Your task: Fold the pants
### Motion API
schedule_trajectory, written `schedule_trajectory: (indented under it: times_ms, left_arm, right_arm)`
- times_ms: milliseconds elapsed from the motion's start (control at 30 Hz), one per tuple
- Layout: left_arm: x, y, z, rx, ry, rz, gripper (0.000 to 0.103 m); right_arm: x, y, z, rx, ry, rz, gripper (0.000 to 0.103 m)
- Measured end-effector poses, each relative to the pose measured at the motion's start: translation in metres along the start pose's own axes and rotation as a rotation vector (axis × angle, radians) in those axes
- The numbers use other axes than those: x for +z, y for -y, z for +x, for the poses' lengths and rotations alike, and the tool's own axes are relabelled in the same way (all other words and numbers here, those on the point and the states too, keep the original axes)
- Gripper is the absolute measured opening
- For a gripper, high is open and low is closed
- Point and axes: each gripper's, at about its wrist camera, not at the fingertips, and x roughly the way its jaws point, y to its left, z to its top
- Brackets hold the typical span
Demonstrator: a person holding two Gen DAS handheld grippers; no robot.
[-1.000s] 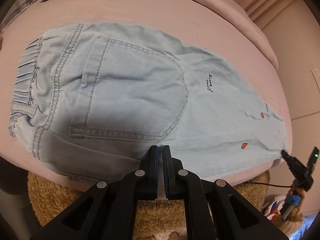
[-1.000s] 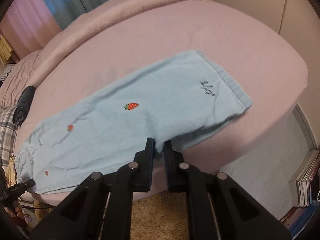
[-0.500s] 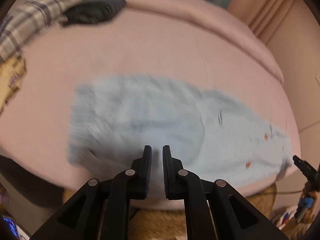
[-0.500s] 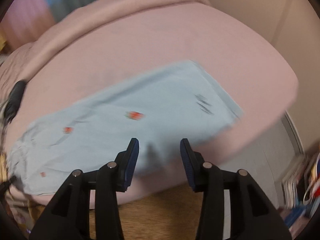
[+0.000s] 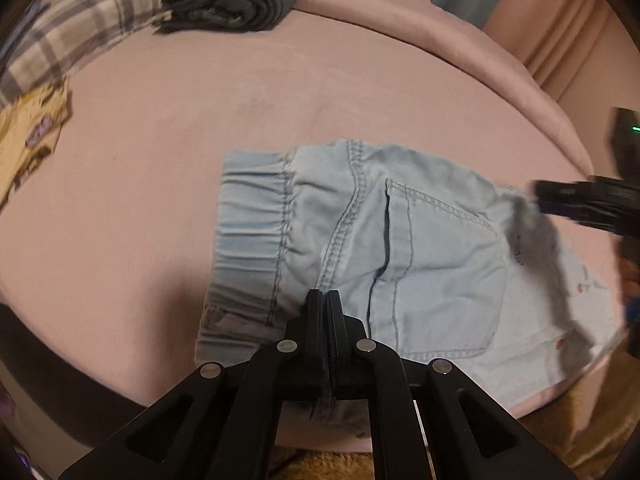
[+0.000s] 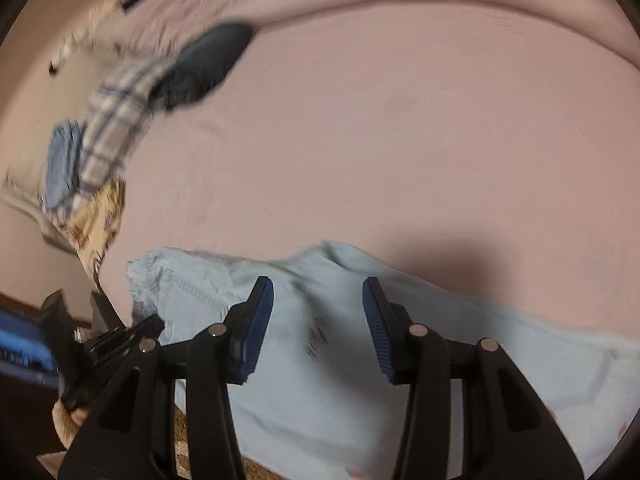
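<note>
The left gripper (image 5: 327, 300), parted half a second ago, is now clamped on the near edge of the pants (image 5: 400, 248) beside the waistband, while the right gripper (image 6: 318, 320) has opened wide above the leg; the pants lie on the pink bed (image 5: 200, 112), apparently being regripped for the next fold.

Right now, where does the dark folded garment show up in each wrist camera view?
Left wrist view: the dark folded garment lies at top centre-left, on the far side of the pink bed.
Right wrist view: the same garment sits upper left, blurred.
Shared landmark: the plaid cloth touches it in both views.
</note>
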Motion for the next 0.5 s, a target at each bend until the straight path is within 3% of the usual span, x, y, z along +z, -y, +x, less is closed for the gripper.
schedule_trajectory:
  times_ms: [67,133,167,200,233,400,500]
  left_arm:
    - [-0.003,-0.008,-0.001,-0.031,-0.009,-0.014,0.007]
    - [-0.007,-0.011,-0.001,-0.051,-0.013,-0.015,0.007]
    - [-0.008,-0.015,-0.001,-0.059,-0.016,-0.017,0.007]
    - [-0.009,-0.015,-0.003,-0.063,-0.016,-0.018,0.007]
    - [-0.011,-0.017,-0.004,-0.066,-0.017,-0.022,0.007]
    - [-0.018,-0.019,-0.006,-0.073,-0.013,-0.051,0.007]
    - [-0.022,-0.013,-0.007,-0.052,-0.009,-0.033,0.007]
  right_arm:
    - [-0.003,-0.002,0.014,-0.061,-0.05,-0.03,0.048]
    - [0.0,-0.004,0.029,-0.078,-0.083,-0.079,0.038]
    - [-0.001,-0.006,0.031,-0.091,-0.077,-0.109,0.031]
    - [-0.002,-0.007,0.03,-0.104,-0.06,-0.13,0.017]
    - [-0.002,-0.007,0.026,-0.125,-0.038,-0.133,0.011]
    - [-0.004,0.006,0.003,-0.09,0.037,-0.07,0.009]
    - [-0.006,0.012,0.023,-0.115,0.029,-0.053,0.007]
